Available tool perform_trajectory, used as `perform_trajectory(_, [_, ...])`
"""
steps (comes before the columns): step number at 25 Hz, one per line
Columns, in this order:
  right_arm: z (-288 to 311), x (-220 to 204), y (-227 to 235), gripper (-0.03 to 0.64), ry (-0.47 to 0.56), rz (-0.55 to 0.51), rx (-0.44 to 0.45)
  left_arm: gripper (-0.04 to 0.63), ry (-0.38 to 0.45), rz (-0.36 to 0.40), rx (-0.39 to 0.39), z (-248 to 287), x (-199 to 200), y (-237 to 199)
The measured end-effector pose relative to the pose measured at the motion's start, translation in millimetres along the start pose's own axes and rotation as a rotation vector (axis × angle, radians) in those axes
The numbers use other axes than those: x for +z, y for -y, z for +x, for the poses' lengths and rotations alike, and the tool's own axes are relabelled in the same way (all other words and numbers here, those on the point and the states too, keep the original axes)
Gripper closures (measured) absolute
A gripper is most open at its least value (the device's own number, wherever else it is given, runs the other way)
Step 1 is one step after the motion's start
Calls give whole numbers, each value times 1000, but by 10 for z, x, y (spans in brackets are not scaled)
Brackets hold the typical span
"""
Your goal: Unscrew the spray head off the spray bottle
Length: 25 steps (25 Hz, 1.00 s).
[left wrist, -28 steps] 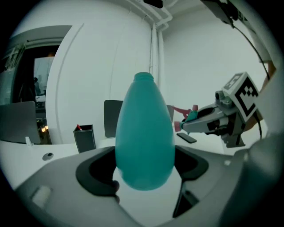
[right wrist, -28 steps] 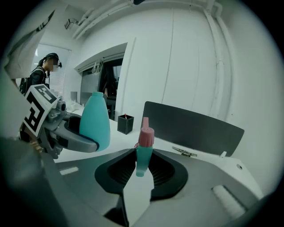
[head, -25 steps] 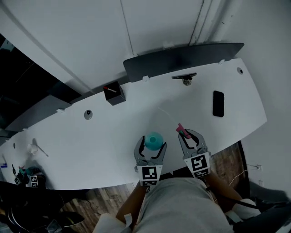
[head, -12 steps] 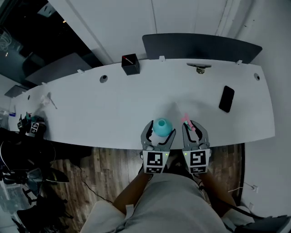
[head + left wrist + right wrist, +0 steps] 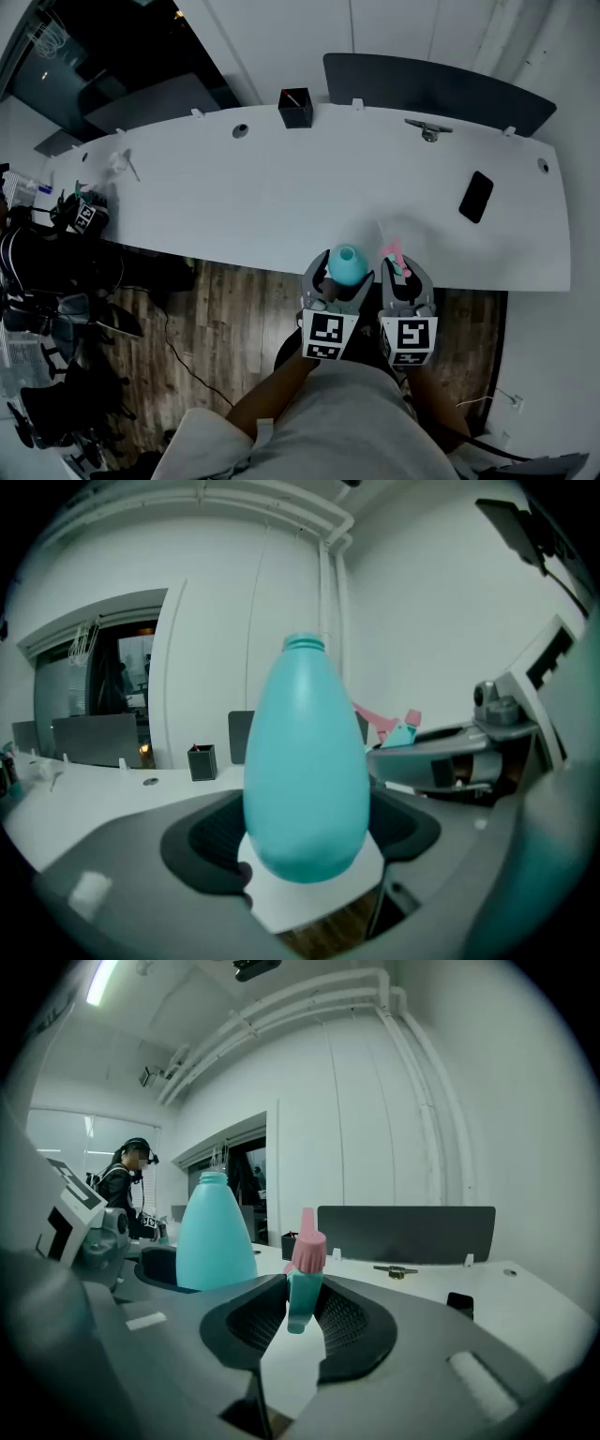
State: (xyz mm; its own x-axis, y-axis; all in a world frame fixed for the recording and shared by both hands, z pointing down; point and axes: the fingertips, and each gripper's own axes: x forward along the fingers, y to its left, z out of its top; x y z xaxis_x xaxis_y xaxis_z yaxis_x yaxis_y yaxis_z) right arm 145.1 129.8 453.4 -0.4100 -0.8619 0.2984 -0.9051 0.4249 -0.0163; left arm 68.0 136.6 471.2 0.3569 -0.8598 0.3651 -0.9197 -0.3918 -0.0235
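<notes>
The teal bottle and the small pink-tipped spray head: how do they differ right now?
The bottle is big, egg-shaped and all teal, with its neck open; the spray head is small, slim and pink on top. The bottle sits in the left gripper, whose fingers stand wide around it; the spray head is pinched in the right gripper, which is nearly closed. Both are at least partly teal and are held side by side, apart from each other.

The spray bottle [image 5: 346, 265] is turquoise, the spray head [image 5: 305, 1288] turquoise with a pink nozzle, the desk [image 5: 234, 202] white, the phone [image 5: 476, 197] black, and the grey left gripper [image 5: 341, 274] and right gripper [image 5: 404, 272] carry black-and-white square markers.
</notes>
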Motion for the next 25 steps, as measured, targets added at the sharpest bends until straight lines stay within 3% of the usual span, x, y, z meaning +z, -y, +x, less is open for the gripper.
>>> perform_trajectory(7, [-112,66,-210,526,8,51,-31,201,14,-9,-38,-171,24,-112])
perform_trajectory(25, [-127,251,-495,526,30,13,-80,201,67,4,-87,-339,55,-324])
